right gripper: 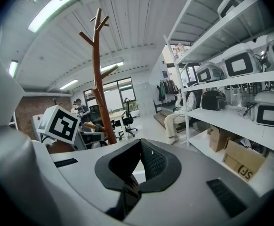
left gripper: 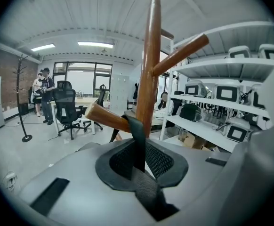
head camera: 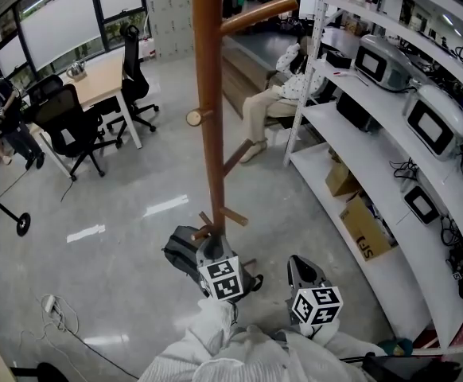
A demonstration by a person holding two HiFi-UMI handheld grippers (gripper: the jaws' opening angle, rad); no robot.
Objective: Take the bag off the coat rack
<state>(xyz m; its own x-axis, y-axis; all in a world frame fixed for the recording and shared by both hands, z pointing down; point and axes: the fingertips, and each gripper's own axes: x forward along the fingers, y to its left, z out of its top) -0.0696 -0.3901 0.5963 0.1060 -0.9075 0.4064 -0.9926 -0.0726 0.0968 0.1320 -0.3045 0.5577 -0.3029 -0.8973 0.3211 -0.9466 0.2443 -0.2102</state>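
The wooden coat rack (head camera: 209,94) stands mid-floor. A dark grey bag (head camera: 182,253) hangs low on it, beside the left gripper (head camera: 209,247). In the left gripper view a black strap (left gripper: 138,140) drops from a short peg (left gripper: 104,117) on the pole (left gripper: 149,69) and runs between the pads; the left gripper (left gripper: 140,149) is shut on it. The right gripper (head camera: 299,266) hangs to the right of the pole, apart from the bag. In its own view the right gripper (right gripper: 139,145) has tips together and nothing between them, with the rack (right gripper: 101,93) ahead to its left.
White shelves (head camera: 375,157) with appliances and cardboard boxes (head camera: 365,228) line the right side. A person sits (head camera: 275,94) behind the rack. Office chairs (head camera: 71,130) and a desk (head camera: 96,82) stand far left, with people beside them. A cable (head camera: 60,313) lies on the floor.
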